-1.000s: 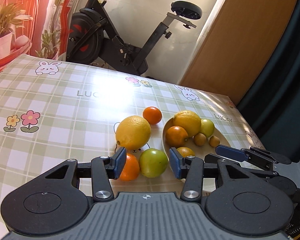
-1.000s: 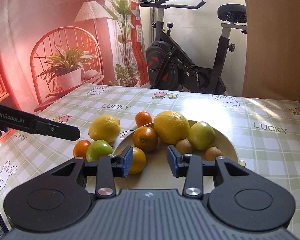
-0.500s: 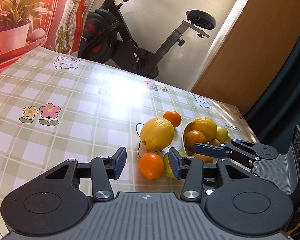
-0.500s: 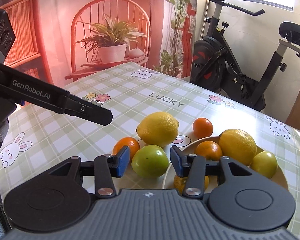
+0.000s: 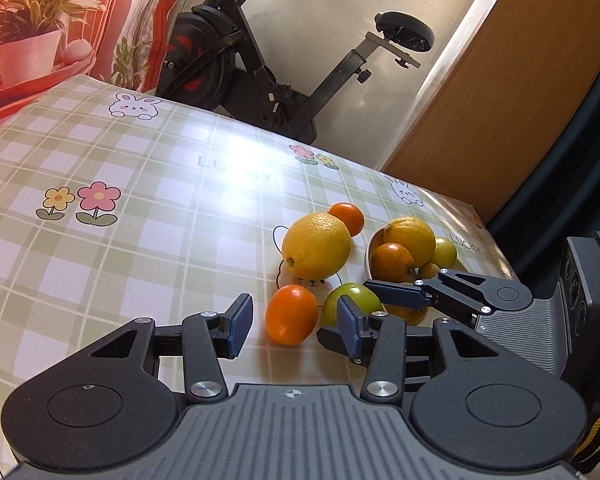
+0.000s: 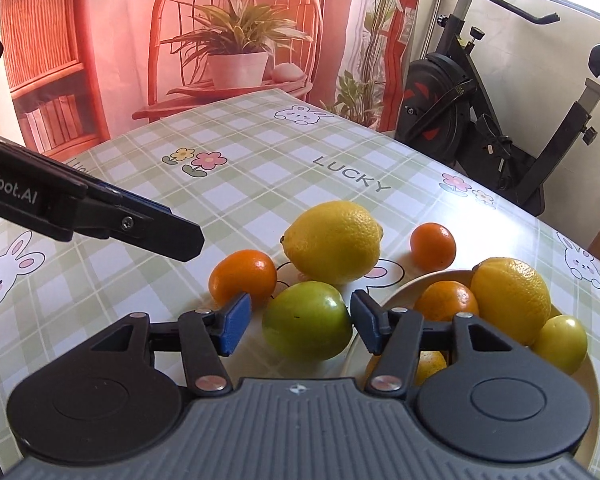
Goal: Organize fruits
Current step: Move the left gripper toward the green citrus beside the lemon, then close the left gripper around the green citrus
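A green fruit (image 6: 306, 320) lies on the checked tablecloth between the open jaws of my right gripper (image 6: 298, 324); the right pad is at its side, the left pad apart. Beside it lie an orange (image 6: 244, 278), a large lemon (image 6: 334, 242) and a small orange (image 6: 433, 247). A white bowl (image 6: 420, 280) on the right holds a lemon, oranges and small green fruit. My left gripper (image 5: 294, 326) is open, just short of the orange (image 5: 292, 314), with the green fruit (image 5: 352, 300) behind its right pad. The right gripper's finger (image 5: 396, 292) reaches in there.
An exercise bike (image 5: 268, 68) stands beyond the table's far edge. A wooden panel (image 5: 500, 80) is at the right. The table's right edge runs close behind the bowl (image 5: 370, 246). The left gripper's finger (image 6: 100, 212) crosses the left of the right wrist view.
Both grippers have moved left and lower over the loose fruits. The right gripper has come around the green fruit; the left one has come up to the orange.
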A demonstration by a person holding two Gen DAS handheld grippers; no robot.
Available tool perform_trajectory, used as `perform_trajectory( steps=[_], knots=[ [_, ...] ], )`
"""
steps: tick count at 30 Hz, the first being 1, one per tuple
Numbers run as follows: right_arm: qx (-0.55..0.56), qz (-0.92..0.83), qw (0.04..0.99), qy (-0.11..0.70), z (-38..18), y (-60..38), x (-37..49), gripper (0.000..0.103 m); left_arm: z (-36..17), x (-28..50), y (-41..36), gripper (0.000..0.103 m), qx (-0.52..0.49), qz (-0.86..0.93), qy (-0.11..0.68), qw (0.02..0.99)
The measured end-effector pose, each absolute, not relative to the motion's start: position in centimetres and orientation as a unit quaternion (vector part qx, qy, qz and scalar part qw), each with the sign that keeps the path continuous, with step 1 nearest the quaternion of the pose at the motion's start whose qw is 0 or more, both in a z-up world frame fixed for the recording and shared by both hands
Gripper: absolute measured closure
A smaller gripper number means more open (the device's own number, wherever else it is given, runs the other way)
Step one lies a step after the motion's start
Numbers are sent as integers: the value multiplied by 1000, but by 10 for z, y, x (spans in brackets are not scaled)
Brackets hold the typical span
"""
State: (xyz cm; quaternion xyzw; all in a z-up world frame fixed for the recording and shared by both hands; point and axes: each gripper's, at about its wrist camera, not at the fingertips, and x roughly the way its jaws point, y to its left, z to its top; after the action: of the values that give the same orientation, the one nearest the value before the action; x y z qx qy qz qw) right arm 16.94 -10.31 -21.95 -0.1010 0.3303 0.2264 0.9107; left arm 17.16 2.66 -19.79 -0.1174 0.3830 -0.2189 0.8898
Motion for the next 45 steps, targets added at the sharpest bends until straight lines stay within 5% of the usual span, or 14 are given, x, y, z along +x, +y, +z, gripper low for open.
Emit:
perform_trajectory(
  steps=[45],
  knots=[
    [-75, 200, 914, 344, -228, -104, 142, 54, -219, 169, -29, 58, -48, -269, 397, 877]
  ],
)
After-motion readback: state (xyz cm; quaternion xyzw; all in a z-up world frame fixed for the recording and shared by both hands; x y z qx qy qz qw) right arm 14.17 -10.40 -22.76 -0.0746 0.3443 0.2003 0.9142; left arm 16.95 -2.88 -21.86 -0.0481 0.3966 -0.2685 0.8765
